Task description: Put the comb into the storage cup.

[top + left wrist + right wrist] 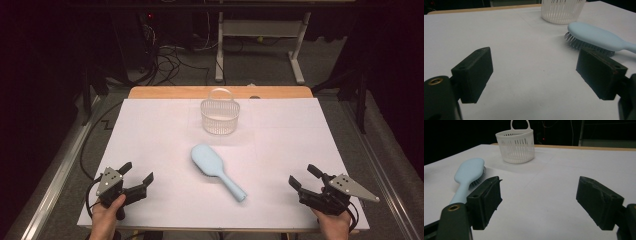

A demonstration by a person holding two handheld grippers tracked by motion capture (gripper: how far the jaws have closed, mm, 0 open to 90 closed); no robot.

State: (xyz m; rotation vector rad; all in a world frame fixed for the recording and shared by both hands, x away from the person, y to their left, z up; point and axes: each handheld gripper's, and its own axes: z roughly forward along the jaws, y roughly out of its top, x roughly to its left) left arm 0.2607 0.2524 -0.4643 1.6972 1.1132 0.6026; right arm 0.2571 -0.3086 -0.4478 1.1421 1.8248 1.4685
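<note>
A light blue hairbrush [216, 170] lies bristles down in the middle of the white table [150, 130], its handle pointing to the near right. Behind it stands a white slatted basket [220, 114] with an upright handle. My left gripper [136, 174] rests at the near left corner, open with nothing between its jaws. My right gripper [303, 176] rests at the near right, open and empty too. From the left gripper view, the hairbrush [596, 37] and basket [562, 11] lie ahead to the right. In the right gripper view the hairbrush [469, 176] and basket [516, 143] are ahead to the left.
A wooden strip [165, 92] edges the table's far side. Beyond it stand a white desk frame [260, 40] and loose cables [170, 60] on the dark floor. A metal rail [55, 175] runs along the table's left side.
</note>
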